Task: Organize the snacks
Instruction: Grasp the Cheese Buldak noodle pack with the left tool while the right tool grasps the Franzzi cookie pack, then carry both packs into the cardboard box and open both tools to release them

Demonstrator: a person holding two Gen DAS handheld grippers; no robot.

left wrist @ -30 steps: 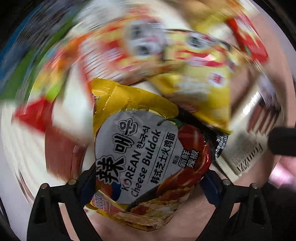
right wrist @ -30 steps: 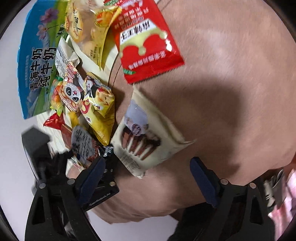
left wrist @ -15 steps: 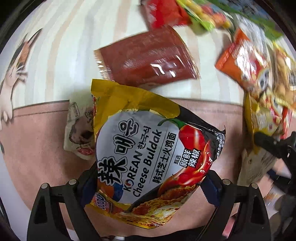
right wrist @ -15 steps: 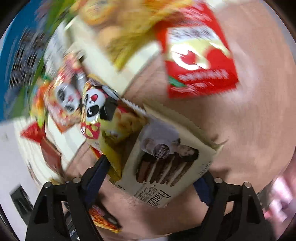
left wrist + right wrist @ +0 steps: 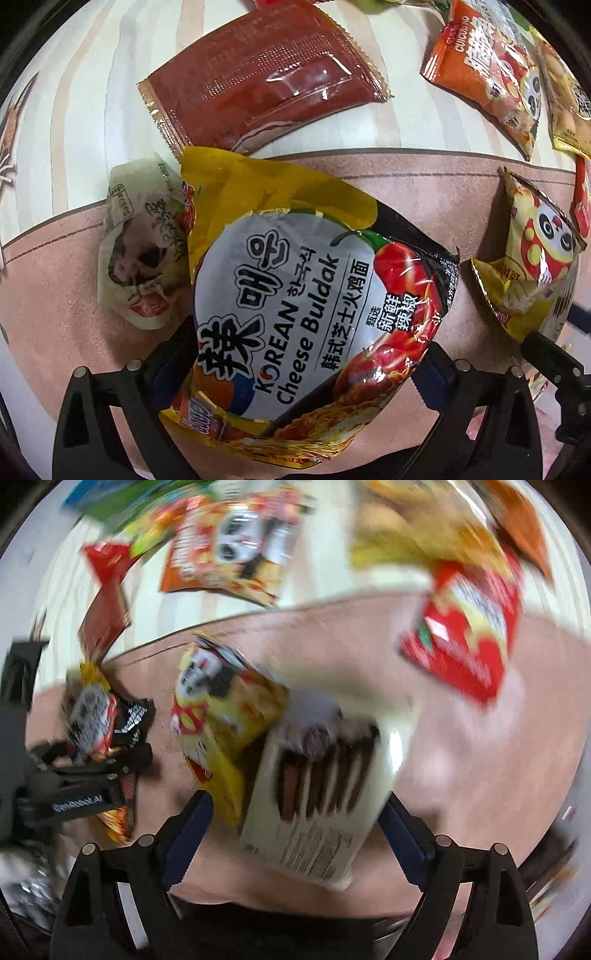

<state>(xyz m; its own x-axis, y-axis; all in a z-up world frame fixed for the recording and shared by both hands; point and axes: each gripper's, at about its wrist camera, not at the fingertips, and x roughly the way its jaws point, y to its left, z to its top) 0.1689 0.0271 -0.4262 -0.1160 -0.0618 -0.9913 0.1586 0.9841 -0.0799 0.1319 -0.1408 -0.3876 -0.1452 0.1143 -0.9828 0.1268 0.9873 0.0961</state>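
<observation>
the left hand-held gripper (image 5: 295, 373) grasps a yellow-and-black korean cheese buldak noodle packet (image 5: 295, 295) above the pink-and-striped bench (image 5: 424, 184); the right hand-held gripper (image 5: 295, 834) clasps a blurred cream chocolate-wafer packet (image 5: 325, 794).

A yellow-and-black Korean Cheese Buldak noodle packet (image 5: 310, 295) fills the left wrist view's centre, tilted, its lower end between the blue pads. At 12 o'clock lies a flat dark red sachet (image 5: 266, 77); at 9 o'clock a crumpled pale wrapper (image 5: 140, 251), partly under the noodle packet. An orange panda bag (image 5: 487, 74) lies at 1 o'clock, a yellow panda bag (image 5: 532, 266) at 3. In the blurred right wrist view, a cream chocolate-stick pack (image 5: 325, 790) sits at centre, overlapping the yellow bag.
</observation>
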